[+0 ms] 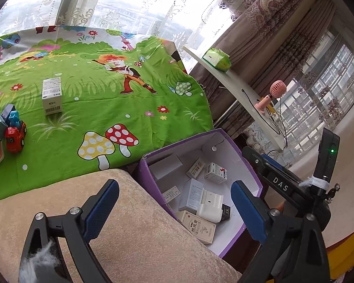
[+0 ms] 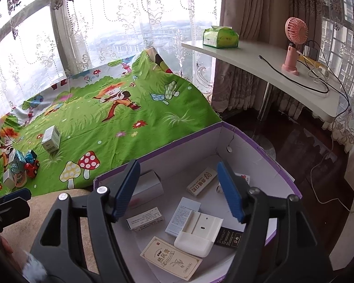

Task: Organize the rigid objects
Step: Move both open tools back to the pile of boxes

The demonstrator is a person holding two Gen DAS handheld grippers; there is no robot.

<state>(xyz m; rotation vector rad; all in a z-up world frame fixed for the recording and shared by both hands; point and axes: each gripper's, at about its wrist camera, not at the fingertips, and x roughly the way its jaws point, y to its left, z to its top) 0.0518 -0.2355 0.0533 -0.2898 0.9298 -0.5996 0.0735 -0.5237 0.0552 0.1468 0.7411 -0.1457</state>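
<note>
- Your right gripper point(image 2: 179, 188) hangs over the purple-rimmed box point(image 2: 259, 146), jaws spread wide and holding nothing; the white holder point(image 2: 195, 235) lies free on the box floor below them
- Your left gripper point(image 1: 174, 210) is also wide open and empty, 1 finger over the beige cushion point(image 1: 129, 224), the other over the box's near rim
- The box wall rises close on every side of the right fingers; the space above the box is open
- On the green cartoon cloth point(image 1: 106, 108) a white carton point(image 1: 52, 99) stands alone with bare cloth around it; a red toy car point(image 1: 15, 136) sits near the left edge
- Readable: "DAS" on the right gripper's body, Chinese print on the tan carton point(image 2: 172, 259); the rest is too small to read
</note>
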